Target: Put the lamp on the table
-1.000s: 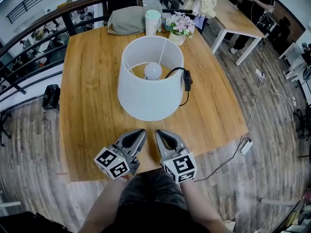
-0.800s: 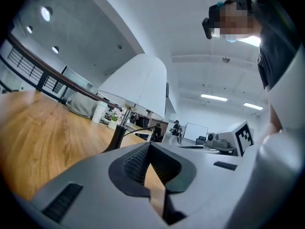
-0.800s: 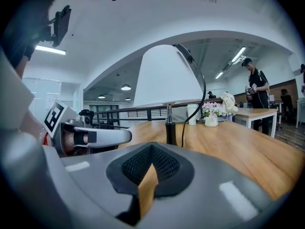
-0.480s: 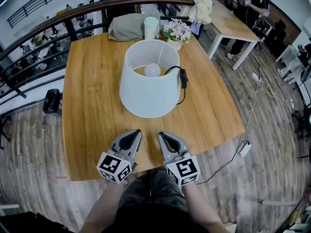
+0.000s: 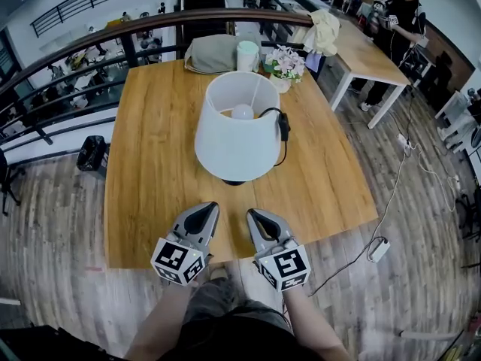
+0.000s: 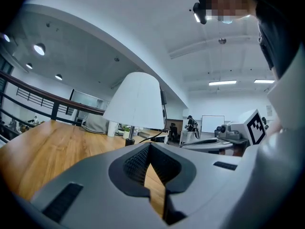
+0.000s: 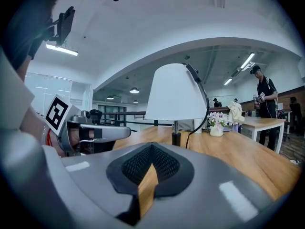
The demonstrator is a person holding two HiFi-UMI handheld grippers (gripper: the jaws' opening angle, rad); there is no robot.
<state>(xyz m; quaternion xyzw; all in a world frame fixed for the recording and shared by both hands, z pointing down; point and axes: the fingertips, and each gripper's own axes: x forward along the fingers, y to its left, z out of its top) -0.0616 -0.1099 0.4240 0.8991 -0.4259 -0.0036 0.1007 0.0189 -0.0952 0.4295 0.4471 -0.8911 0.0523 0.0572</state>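
A lamp with a white shade (image 5: pixel 235 130) stands upright on the wooden table (image 5: pixel 150 179), its bulb visible from above and its black cord with a switch (image 5: pixel 284 126) hanging at its right. The lamp (image 6: pixel 135 103) shows ahead in the left gripper view, and the lamp (image 7: pixel 175 93) on its thin black stem also in the right gripper view. My left gripper (image 5: pixel 204 210) and right gripper (image 5: pixel 254 216) hover side by side over the table's near edge, well short of the lamp. Both are shut with nothing in them.
At the table's far edge lie a grey bag (image 5: pixel 213 53), a white cup (image 5: pixel 247 56) and a pot of pink flowers (image 5: pixel 285 66). A railing (image 5: pixel 90 43) runs behind. A second table (image 5: pixel 361 47) with a person stands at the right. A cable and power strip (image 5: pixel 378 248) lie on the floor.
The view has pulled back from the table, so the lamp appears farther and more from the side. Both grippers stay shut and have risen slightly near the table's edge.
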